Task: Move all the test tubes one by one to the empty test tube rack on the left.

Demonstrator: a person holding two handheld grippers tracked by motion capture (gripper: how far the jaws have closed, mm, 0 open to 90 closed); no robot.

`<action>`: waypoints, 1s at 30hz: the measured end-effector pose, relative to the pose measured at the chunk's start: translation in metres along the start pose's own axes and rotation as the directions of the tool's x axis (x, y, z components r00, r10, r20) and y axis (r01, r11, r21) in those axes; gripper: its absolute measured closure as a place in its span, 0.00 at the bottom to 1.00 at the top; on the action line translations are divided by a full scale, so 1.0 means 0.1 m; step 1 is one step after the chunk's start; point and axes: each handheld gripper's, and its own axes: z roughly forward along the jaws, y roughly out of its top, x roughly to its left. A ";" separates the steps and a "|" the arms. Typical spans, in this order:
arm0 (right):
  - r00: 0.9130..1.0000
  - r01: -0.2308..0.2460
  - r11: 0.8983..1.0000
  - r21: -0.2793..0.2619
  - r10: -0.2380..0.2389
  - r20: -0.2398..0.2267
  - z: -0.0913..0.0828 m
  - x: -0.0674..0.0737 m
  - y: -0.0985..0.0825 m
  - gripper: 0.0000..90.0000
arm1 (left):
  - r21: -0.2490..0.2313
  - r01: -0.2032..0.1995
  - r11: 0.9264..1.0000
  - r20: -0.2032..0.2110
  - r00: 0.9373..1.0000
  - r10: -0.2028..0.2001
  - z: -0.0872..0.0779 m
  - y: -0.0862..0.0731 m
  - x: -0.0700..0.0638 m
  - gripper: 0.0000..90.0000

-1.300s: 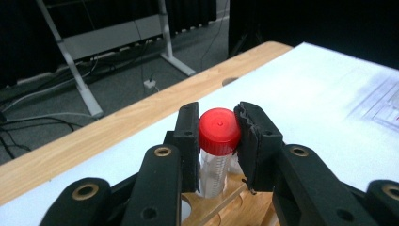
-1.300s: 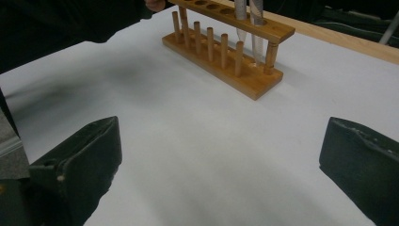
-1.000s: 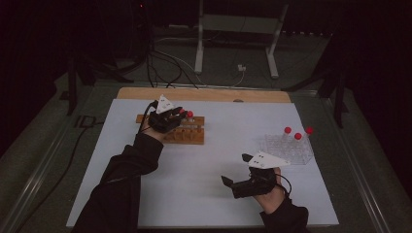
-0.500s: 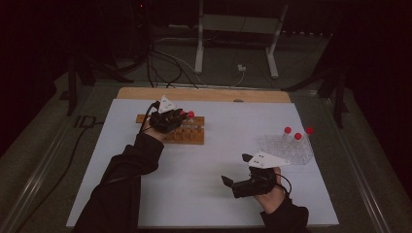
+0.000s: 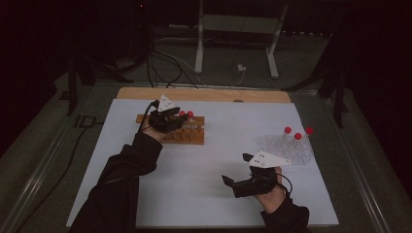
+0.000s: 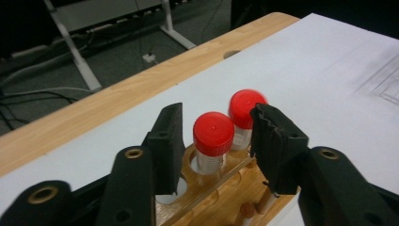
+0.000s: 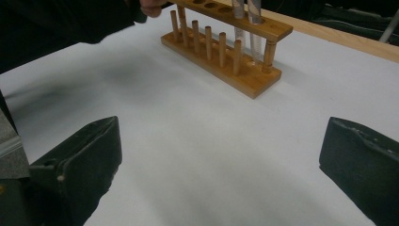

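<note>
so nearest the camera the right gripper [image 5: 228, 181] sits low over the bench [image 5: 194, 194] with its jaws spread wide, nothing between them, wooden rack [image 7: 226, 44] well ahead of it. Farther out the left gripper [image 6: 214, 141] is at that rack, jaws just been opening, now apart a bit with a red-capped tube [image 6: 213, 141] standing in the rack between them, pads not touching it. Second tube [image 6: 243, 115] just behind. Clear rack [image 5: 286, 148] with red caps is off beyond the right gripper
</note>
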 end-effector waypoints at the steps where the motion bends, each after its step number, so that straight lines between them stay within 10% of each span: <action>1: 1.000 -0.001 1.000 -0.003 0.001 0.002 0.00 0.00 0.00 0.00 | -0.001 0.001 1.000 0.003 1.000 -0.001 -0.03 0.01 0.00 0.57; 13: 0.999 -0.005 0.999 -0.032 0.006 0.031 -0.10 -0.06 0.04 0.00 | -0.036 0.031 0.999 0.119 0.993 -0.026 -0.45 0.00 -0.08 0.18; 30: 0.977 -0.032 0.994 -0.102 0.053 0.205 -0.52 -0.46 0.04 0.00 | -0.107 -0.006 0.994 0.334 0.942 0.041 -0.97 -0.35 -0.45 0.03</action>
